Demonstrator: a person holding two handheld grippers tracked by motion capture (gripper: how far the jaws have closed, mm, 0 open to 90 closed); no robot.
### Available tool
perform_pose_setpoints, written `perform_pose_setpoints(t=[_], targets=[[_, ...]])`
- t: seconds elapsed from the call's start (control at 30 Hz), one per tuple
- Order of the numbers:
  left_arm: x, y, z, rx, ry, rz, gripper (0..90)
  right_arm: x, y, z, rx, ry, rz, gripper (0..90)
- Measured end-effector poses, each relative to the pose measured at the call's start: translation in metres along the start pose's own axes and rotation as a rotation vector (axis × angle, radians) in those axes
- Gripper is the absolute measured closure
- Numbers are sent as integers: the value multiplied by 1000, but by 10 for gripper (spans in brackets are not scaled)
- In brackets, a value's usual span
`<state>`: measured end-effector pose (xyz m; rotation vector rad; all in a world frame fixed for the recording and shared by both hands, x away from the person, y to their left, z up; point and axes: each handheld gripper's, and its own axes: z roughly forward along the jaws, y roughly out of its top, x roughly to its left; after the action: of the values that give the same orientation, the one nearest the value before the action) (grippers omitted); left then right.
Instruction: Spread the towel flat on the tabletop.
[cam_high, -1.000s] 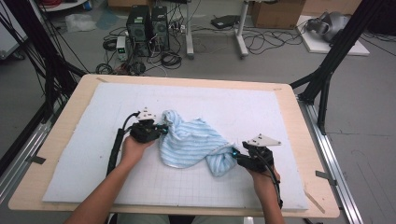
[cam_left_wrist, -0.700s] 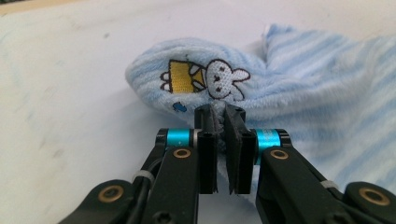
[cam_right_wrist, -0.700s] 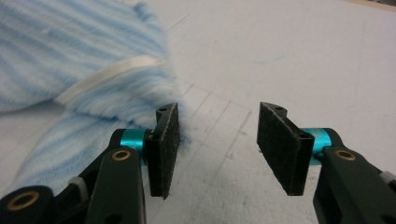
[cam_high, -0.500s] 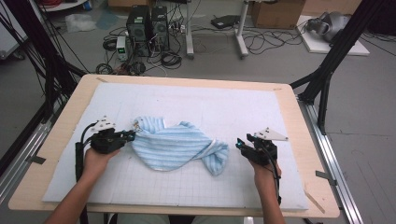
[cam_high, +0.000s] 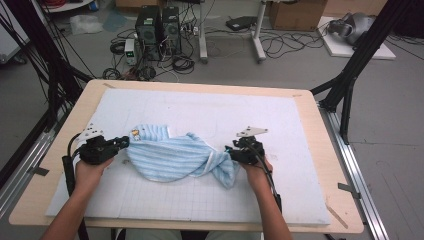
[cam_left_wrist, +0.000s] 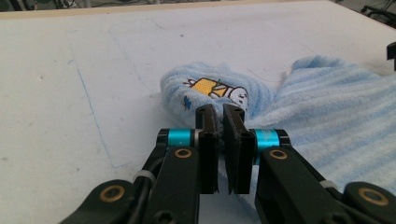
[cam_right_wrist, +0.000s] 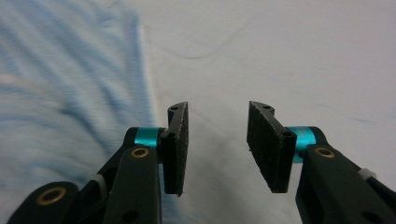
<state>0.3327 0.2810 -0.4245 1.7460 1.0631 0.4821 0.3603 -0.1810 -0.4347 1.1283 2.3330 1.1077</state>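
Note:
A light blue striped towel (cam_high: 170, 157) lies stretched and bunched across the white mat, with a cartoon patch (cam_left_wrist: 215, 88) at its left corner. My left gripper (cam_high: 122, 142) is at the towel's left end. In the left gripper view its jaws (cam_left_wrist: 219, 116) are shut on a thin edge of the towel (cam_left_wrist: 327, 107). My right gripper (cam_high: 229, 150) is at the towel's twisted right end. Its jaws (cam_right_wrist: 217, 121) have just been closing but stand apart with nothing between them. In the right gripper view the towel (cam_right_wrist: 60, 84) lies just left of the left pad.
The white mat (cam_high: 280, 125) covers a wooden table (cam_high: 330, 150). On the floor beyond the far edge stand computer towers (cam_high: 157, 25) among cables. Black frame legs (cam_high: 350, 75) rise at both sides.
My left gripper has moved left and drawn the towel out into a longer shape. My right gripper has moved left, up to the towel's right end.

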Motion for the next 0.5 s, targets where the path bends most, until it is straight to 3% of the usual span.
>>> perform_pose_setpoints(t=[0.03, 0.07, 0.1, 0.13, 0.23, 0.27, 0.37, 0.4, 0.43, 0.5], targets=[[0, 0, 0, 1, 1, 0, 843, 5, 1, 4, 6, 42, -5, 566], [0, -1, 1, 2, 1, -3, 843, 5, 1, 4, 6, 42, -5, 566], [0, -1, 1, 5, -1, -4, 843, 11, 1, 9, 7, 107, -14, 533], [0, -1, 2, 5, 0, -4, 843, 13, 1, 11, 9, 142, -14, 514], [0, -1, 2, 3, 0, -6, 843, 19, 1, 15, 25, 184, -39, 497], [0, -1, 2, 4, -1, -3, 843, 25, 0, 18, 58, 188, -102, 517], [0, -1, 3, 4, -2, -5, 842, 26, 1, 18, 64, 205, -118, 684], [0, -1, 3, 8, -3, -3, 842, 26, 1, 18, 64, 205, -118, 684], [0, -1, 3, 8, -2, -2, 842, 24, 3, 17, 74, 212, -121, 807], [0, -1, 3, 9, -3, -3, 842, 24, 5, 17, 79, 199, -134, 854]])
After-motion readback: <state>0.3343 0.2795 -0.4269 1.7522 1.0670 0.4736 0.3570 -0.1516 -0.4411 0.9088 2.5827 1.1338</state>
